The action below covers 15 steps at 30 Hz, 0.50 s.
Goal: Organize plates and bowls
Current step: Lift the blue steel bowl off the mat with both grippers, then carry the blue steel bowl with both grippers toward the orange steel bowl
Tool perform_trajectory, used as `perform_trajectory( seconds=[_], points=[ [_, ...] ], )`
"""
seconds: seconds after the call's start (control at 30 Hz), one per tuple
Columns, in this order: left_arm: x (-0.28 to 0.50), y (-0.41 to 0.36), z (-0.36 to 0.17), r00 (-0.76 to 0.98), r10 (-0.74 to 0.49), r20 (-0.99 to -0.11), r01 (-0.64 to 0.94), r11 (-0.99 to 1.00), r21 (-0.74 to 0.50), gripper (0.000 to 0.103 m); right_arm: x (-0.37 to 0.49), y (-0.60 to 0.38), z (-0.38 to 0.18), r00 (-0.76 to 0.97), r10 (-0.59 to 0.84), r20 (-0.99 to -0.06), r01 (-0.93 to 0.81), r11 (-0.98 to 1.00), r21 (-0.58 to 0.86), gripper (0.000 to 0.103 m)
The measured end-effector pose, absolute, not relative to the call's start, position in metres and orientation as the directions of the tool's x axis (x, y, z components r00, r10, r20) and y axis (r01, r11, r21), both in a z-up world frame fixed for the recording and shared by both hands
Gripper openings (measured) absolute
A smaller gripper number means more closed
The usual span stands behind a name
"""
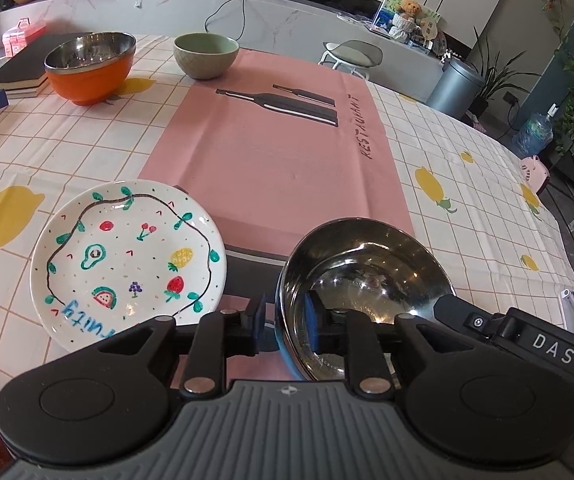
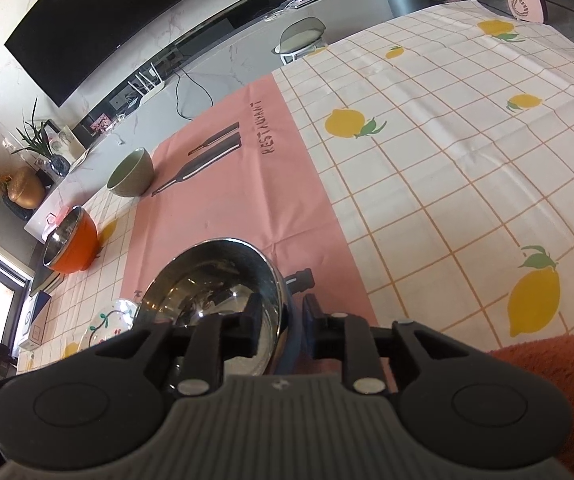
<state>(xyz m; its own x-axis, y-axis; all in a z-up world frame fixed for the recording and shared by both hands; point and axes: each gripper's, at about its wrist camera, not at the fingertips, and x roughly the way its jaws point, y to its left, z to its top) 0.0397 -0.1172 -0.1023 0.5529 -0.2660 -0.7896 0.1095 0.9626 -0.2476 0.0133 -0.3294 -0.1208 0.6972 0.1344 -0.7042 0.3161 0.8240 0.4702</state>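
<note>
A steel bowl with a blue outside (image 1: 363,272) (image 2: 211,284) is held over the near end of the pink mat. My left gripper (image 1: 285,322) is shut on its left rim, one finger inside and one outside. My right gripper (image 2: 283,328) is shut on its right rim the same way; its body shows in the left wrist view (image 1: 527,336). A white plate painted with fruit (image 1: 127,260) (image 2: 107,324) lies on the table left of the bowl. An orange steel-lined bowl (image 1: 91,66) (image 2: 73,246) and a green ceramic bowl (image 1: 206,55) (image 2: 131,174) stand at the far left.
The table has a lemon-print cloth (image 1: 467,200) with a pink "RESTAURANT" mat (image 1: 271,148) down its middle. Dark books (image 1: 19,68) and a pink box (image 1: 21,36) lie at the far left edge. A stool (image 1: 349,54) and a grey bin (image 1: 453,86) stand beyond the table.
</note>
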Motion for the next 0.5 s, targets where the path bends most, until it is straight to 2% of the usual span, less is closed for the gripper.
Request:
perform_trajectory(
  seconds=[0.07,0.13,0.17,0.2,0.27,0.37,0.5],
  points=[
    [0.038,-0.116,-0.099,0.569,-0.26,-0.78,0.113,0.965,-0.238,0.028,0.01,-0.328,-0.118,0.718,0.131,-0.684,0.299,0.829,0.472,0.037],
    [0.035,-0.116,-0.094,0.597,-0.257,-0.76,0.126,0.966,-0.227,0.029,0.007,-0.326,-0.113,0.735,0.106,-0.67,0.291,0.842,0.453,0.05],
    [0.033,-0.115,-0.09,0.615,-0.254,-0.747,0.139,0.967,-0.215,0.029,0.005,-0.323,-0.109,0.744,0.082,-0.663,0.292,0.853,0.433,0.061],
    [0.031,-0.115,-0.087,0.63,-0.251,-0.735,0.15,0.968,-0.202,0.029,0.002,-0.321,-0.106,0.757,0.066,-0.65,0.283,0.863,0.418,0.065],
    [0.028,-0.113,-0.081,0.657,-0.236,-0.716,0.161,0.972,-0.172,0.03,0.0,-0.315,-0.101,0.778,0.065,-0.624,0.246,0.883,0.399,0.064],
    [0.025,-0.106,-0.072,0.685,-0.215,-0.696,0.172,0.976,-0.132,0.03,-0.003,-0.303,-0.09,0.789,0.001,-0.615,0.244,0.918,0.313,0.072],
    [0.028,-0.091,-0.057,0.723,-0.183,-0.667,0.179,0.981,-0.076,0.03,0.0,-0.292,-0.076,0.816,-0.031,-0.578,0.219,0.941,0.259,0.072]
  ],
)
